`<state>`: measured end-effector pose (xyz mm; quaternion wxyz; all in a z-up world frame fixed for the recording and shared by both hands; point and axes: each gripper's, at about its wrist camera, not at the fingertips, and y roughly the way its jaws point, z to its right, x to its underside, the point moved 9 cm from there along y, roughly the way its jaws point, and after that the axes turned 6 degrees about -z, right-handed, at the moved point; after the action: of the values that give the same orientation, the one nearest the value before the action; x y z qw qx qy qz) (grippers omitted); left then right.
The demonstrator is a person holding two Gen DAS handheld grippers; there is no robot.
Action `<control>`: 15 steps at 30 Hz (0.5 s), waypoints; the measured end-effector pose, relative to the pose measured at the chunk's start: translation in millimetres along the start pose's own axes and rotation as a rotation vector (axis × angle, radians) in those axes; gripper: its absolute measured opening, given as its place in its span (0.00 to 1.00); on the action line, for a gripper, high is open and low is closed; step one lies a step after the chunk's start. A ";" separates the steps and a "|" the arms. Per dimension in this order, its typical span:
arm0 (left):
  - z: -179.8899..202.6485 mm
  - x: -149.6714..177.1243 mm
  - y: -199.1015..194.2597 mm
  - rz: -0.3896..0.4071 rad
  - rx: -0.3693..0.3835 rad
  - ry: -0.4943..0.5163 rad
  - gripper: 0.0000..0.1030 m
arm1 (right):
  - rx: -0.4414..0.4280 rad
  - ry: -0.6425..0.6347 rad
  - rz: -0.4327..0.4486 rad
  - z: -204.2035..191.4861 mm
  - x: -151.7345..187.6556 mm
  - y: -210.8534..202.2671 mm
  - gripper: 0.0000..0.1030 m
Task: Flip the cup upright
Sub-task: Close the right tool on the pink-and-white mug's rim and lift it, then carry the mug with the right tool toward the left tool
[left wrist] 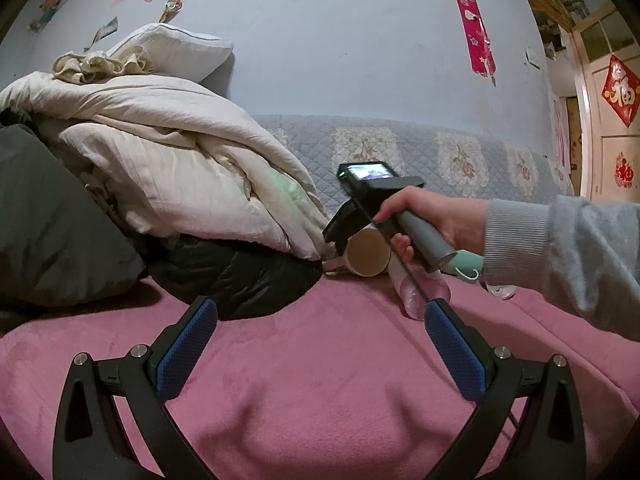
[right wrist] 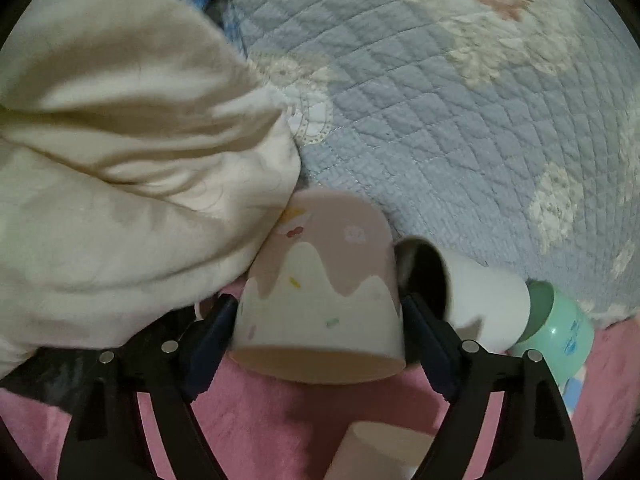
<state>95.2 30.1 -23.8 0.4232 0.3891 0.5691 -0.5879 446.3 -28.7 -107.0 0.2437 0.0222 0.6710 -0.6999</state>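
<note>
Right gripper [right wrist: 320,320] pads clamp the pink-and-cream mug [right wrist: 320,292] by its sidewalls near the rim, mouth toward camera, over the pink blanket [right wrist: 248,412]. Looks ceramic: rigid, smooth, breakable, likely slippery, so a low wall grip suits. Cream duvet [right wrist: 120,160] presses its left; white tumbler [right wrist: 472,292] and mint bottle [right wrist: 560,320] crowd right. Left gripper [left wrist: 320,332] spread wide, empty.

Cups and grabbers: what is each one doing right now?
Pink cup: mouth toward the camera, not upright, between the right gripper's pads.
White cup: lying on its side, open end showing.
Green bottle: tipped over behind the white cup.
Right gripper: shut on the pink cup.
Left gripper: open, holding nothing, above the pink blanket.
</note>
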 end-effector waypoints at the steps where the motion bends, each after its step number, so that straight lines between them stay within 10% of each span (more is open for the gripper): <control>1: -0.1 0.0 0.3 -0.001 0.001 -0.001 1.00 | -0.015 0.003 0.008 2.6 1.6 -3.4 0.82; 15: -1.6 -1.4 2.5 -0.007 -0.001 0.003 1.00 | -0.160 -0.007 0.313 8.4 79.3 -174.6 0.80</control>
<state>98.0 31.7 -23.4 0.4205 0.3880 0.5713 -0.5885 314.2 -64.7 27.5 0.3530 0.1045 0.7120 -0.5980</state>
